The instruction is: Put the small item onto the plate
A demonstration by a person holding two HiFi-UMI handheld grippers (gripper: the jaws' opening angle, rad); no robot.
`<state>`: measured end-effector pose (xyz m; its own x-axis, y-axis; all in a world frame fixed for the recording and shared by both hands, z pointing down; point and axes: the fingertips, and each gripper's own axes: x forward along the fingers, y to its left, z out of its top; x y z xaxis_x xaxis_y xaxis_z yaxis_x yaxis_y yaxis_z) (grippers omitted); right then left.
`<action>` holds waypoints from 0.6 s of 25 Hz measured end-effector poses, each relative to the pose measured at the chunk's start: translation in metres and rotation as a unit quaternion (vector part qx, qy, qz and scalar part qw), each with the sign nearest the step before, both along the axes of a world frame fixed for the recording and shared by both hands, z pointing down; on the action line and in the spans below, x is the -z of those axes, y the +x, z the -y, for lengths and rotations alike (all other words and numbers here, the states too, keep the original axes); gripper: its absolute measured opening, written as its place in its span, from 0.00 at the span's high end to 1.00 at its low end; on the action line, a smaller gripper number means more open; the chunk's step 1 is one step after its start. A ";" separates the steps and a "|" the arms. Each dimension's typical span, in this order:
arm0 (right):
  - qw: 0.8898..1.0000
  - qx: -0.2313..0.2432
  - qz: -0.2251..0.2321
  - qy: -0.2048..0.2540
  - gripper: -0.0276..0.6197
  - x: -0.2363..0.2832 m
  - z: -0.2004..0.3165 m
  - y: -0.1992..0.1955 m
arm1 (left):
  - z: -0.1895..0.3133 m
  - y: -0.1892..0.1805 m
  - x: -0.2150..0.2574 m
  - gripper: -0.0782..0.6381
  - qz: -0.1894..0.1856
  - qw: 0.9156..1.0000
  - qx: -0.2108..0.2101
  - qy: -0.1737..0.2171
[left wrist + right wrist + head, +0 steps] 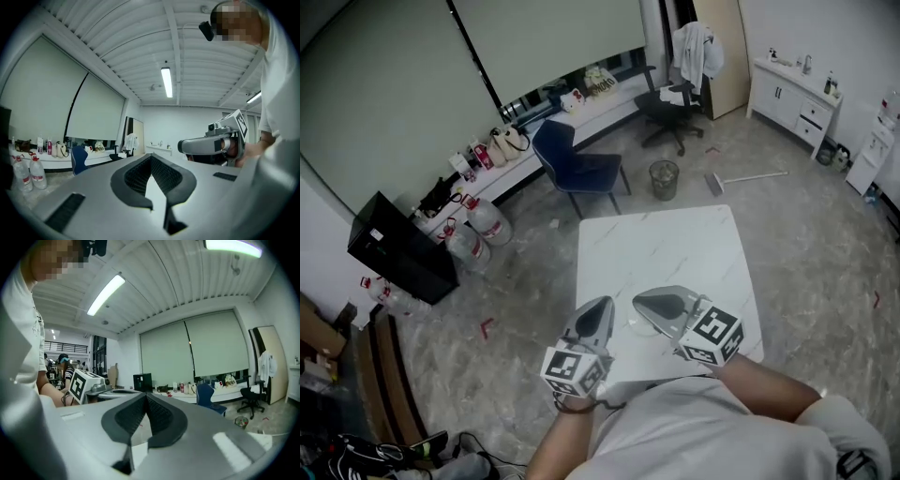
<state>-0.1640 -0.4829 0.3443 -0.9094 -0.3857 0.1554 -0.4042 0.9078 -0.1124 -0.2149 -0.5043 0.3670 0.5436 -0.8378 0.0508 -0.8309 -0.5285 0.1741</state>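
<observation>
a: left gripper, jaw state?
b: closed, tips met, only a narrow slit behind them between the ribbed pads. nothing gripped, nothing touched. held in the air over the near left corner of the table.
a: right gripper?
b: likewise shut tight, tips pressed together, empty. raised over the near edge of the table, right of the middle, nose aimed toward the other gripper. the two noses near each other, not touching.
a: small item and plate?
b: not made out in any view; place cannot be told.
a: around the table?
b: blue chair on the floor off the far left corner. waste bin just past the far edge.
</observation>
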 end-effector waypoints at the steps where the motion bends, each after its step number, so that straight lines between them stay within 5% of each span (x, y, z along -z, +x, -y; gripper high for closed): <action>1: 1.000 -0.003 0.005 0.011 0.95 0.011 -0.005 0.001 | -0.003 0.003 0.011 0.88 0.003 1.000 -0.001 0.004; 15: 0.995 -0.053 0.038 0.079 0.95 0.066 -0.035 0.009 | -0.033 0.037 0.074 0.88 0.045 0.998 -0.007 0.047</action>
<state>-0.1546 -0.4483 0.2784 -0.8694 -0.4937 0.0172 -0.4939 0.8695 -0.0067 -0.1777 -0.4718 0.2931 0.5529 -0.8330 0.0214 -0.8328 -0.5514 0.0492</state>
